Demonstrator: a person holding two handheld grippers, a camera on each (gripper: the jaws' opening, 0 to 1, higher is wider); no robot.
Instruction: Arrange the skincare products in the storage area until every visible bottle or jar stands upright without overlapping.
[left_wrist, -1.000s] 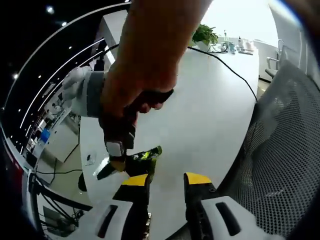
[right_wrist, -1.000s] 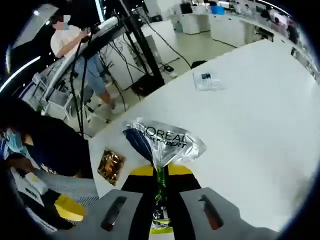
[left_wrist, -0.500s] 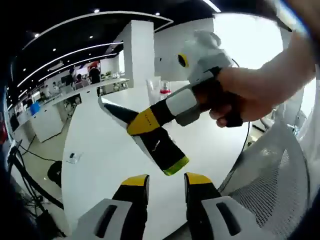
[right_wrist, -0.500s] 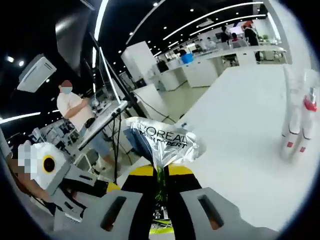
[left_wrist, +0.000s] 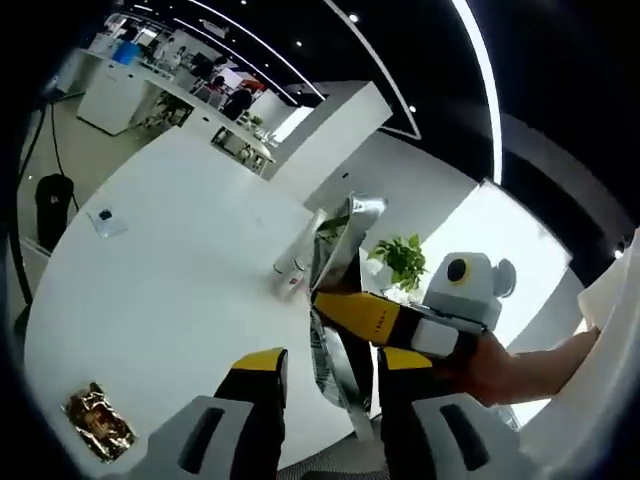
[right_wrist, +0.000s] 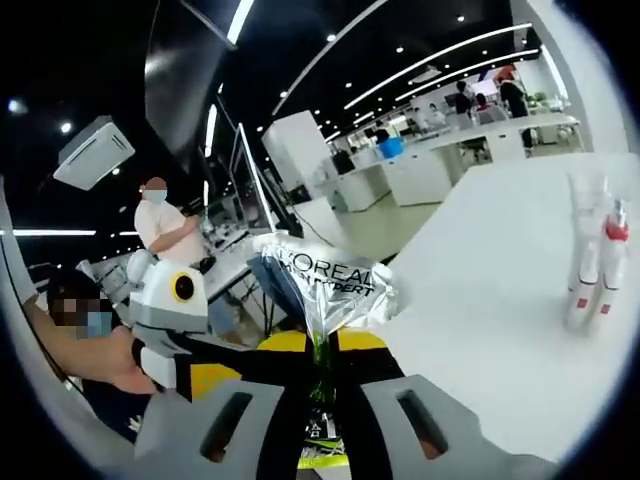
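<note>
Pinching a crinkled silver foil tube (right_wrist: 325, 285), the right tongs (right_wrist: 320, 352) stand closed.

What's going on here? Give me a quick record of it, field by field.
Surface: white table
Right gripper: shut on the silver L'Oreal sachet, held above the table
Left gripper: open, holding nothing
Standing on table: clear bottles with red caps
Lying on table: gold foil packet, small flat packet
Background: potted plant, open office
</note>
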